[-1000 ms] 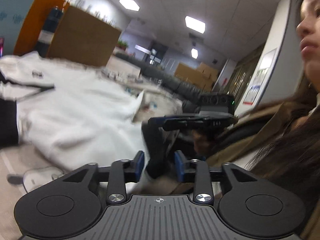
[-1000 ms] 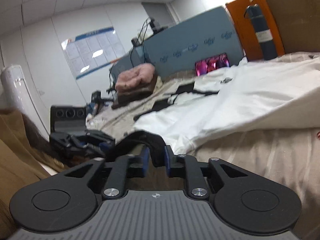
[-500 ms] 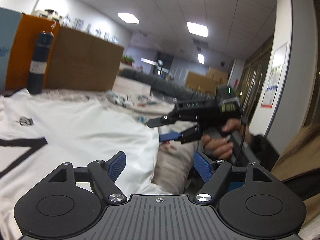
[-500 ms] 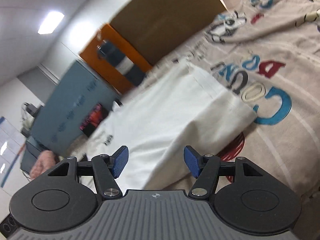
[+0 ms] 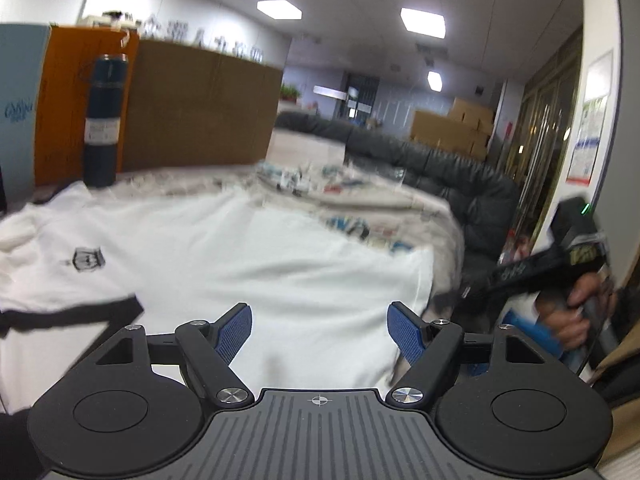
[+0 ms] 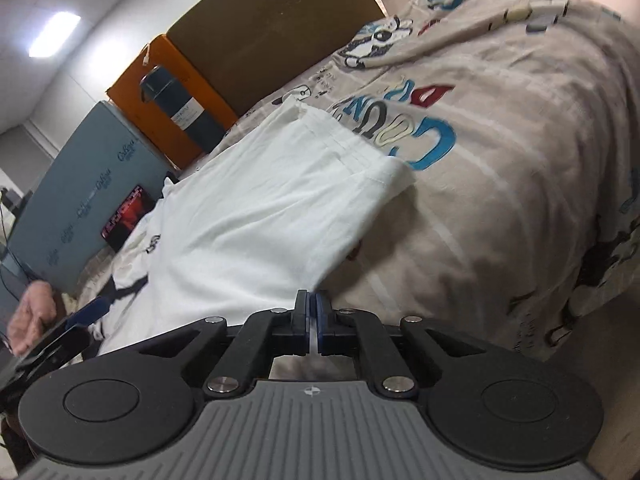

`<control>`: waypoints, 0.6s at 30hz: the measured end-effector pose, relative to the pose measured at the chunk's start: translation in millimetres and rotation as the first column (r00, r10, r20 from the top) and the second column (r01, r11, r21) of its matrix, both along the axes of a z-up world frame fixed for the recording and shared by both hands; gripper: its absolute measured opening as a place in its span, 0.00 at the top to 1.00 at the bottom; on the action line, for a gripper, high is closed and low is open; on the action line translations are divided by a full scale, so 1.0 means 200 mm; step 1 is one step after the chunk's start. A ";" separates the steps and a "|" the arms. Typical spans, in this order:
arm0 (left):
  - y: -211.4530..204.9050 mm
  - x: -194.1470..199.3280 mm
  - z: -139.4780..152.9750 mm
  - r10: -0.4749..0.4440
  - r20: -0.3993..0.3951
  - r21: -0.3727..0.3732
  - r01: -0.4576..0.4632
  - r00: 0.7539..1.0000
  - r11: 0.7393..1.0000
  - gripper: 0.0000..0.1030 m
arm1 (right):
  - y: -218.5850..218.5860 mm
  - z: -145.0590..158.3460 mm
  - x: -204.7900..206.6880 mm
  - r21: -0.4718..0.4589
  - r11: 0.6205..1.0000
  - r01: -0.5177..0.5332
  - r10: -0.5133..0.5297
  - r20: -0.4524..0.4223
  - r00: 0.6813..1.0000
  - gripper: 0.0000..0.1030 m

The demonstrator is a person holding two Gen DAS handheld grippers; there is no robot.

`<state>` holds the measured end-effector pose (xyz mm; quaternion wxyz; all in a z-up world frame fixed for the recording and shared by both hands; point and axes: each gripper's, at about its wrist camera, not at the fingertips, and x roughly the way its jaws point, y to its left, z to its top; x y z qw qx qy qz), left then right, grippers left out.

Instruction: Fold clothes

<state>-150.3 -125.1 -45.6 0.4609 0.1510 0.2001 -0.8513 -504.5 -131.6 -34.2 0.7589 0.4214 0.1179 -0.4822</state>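
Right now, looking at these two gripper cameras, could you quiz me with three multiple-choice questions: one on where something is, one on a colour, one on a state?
1. Where does the dark bottle stand?
A. Before the orange box, beyond the shirt
B. On the sofa
C. Between the left gripper's fingers

2. What colour is the shirt spread on the printed cloth?
A. Red
B. White with black trim
C. Green

3. How do the two grippers stand?
A. Both shut
B. Left gripper open, right gripper shut
C. Both open

Answers: 1 A, the bottle rises against the orange box. 2 B, white fabric with a black band. 3 B, left pads sit wide apart; right pads nearly meet at the shirt's edge.
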 end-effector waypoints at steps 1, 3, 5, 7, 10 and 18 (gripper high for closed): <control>-0.01 -0.02 -0.02 -0.001 0.029 0.026 0.000 1.000 1.000 0.26 | 0.01 0.04 -0.02 -0.035 0.999 0.007 -0.008 -0.020 1.000 0.86; -0.03 -0.04 -0.06 -0.025 0.070 0.078 0.020 0.997 0.997 0.26 | -0.01 0.14 -0.06 -0.140 0.990 0.027 -0.032 -0.032 0.999 0.58; -0.03 -0.06 -0.09 -0.047 0.093 0.104 0.037 0.995 0.994 0.25 | -0.05 0.25 -0.08 -0.241 0.970 0.034 -0.043 -0.035 0.998 0.58; -0.02 -0.07 -0.10 -0.060 0.095 0.109 0.050 0.994 0.993 0.23 | -0.16 0.32 -0.05 -0.311 0.950 -0.016 0.004 -0.039 0.999 0.52; 0.01 -0.05 -0.10 -0.080 0.078 0.115 0.071 0.994 0.991 0.19 | -0.39 0.35 0.05 -0.327 0.939 -0.107 0.090 -0.069 0.994 0.50; 0.01 -0.03 -0.11 -0.099 0.033 0.100 0.095 0.995 0.990 0.15 | -0.99 0.12 0.31 -0.117 0.971 -0.207 0.193 -0.119 0.974 0.56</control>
